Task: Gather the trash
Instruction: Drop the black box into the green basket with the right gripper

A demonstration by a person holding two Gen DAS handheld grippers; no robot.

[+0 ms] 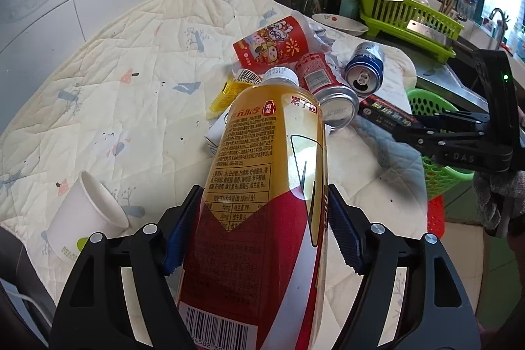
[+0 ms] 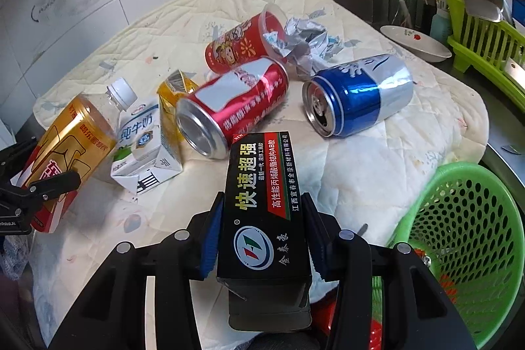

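The left gripper [image 1: 262, 238] jaws pinch a yellow drink bottle [image 1: 262, 186]; the right gripper [image 2: 262, 235] jaws clamp a black glue box [image 2: 262, 209]. A green basket [image 2: 466, 238] sits beside the quilted surface [image 2: 377, 173], its contents indistinct.

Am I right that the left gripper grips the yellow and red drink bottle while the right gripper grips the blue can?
Not quite. The left gripper does grip the yellow and red drink bottle, but the right gripper grips the black box, as the right wrist view shows. The blue can lies on its side on the quilted cloth, apart from both grippers.
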